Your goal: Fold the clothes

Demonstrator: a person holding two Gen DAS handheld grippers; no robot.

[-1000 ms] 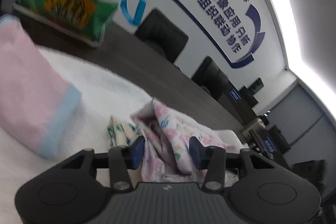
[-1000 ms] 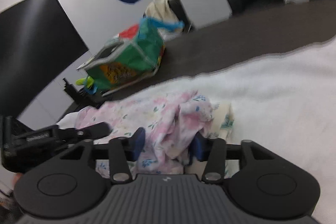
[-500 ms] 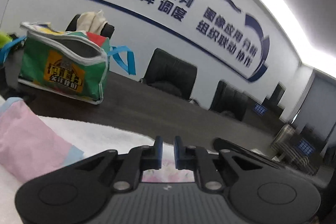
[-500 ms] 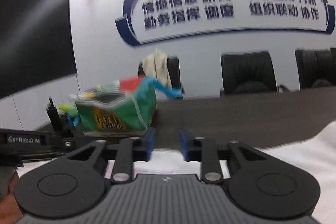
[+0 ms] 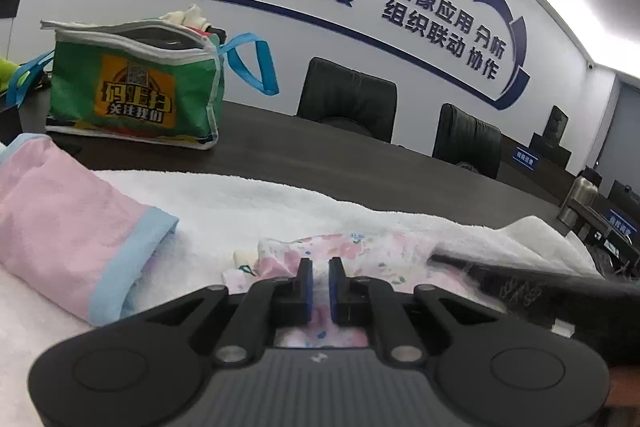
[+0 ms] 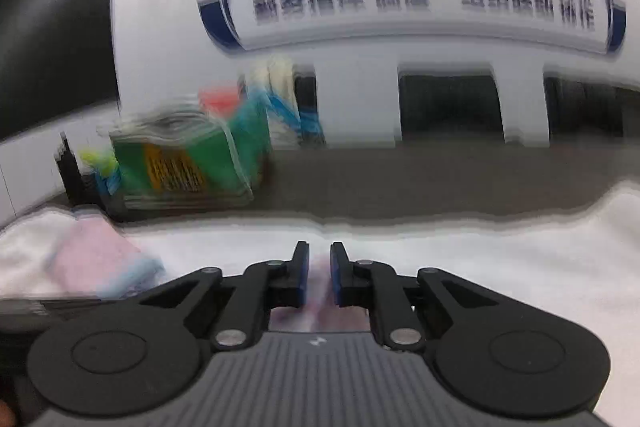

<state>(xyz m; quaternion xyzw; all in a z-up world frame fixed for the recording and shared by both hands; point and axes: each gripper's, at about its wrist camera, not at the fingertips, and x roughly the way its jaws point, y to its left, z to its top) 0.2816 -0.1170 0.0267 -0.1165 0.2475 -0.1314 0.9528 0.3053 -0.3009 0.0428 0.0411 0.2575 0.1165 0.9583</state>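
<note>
Left gripper [image 5: 319, 283] sits low over the white towel [image 5: 248, 203], its 2 blue-padded fingers [image 5: 306, 285] drawn in to a narrow slit, and the floral garment [image 5: 360, 251] lies bunched right in front of and under them; cloth shows in the slit, but whether the pads actually pinch it I cannot tell. Just to the left on the towel rests a folded pink cloth with a light blue band [image 5: 60, 219], apart from the floral piece. Behind, a green bag with blue handles [image 5: 136, 87] stands on the dark table [image 5: 360, 171], 2 black chairs beyond it. Right gripper [image 6: 319, 275], badly blurred view, is likewise nearly closed, a pale pinkish smear between its fingers [image 6: 301, 277]; a grip cannot be confirmed. The other gripper's dark body [image 5: 560, 291] crosses the right edge, touching the floral garment.
</note>
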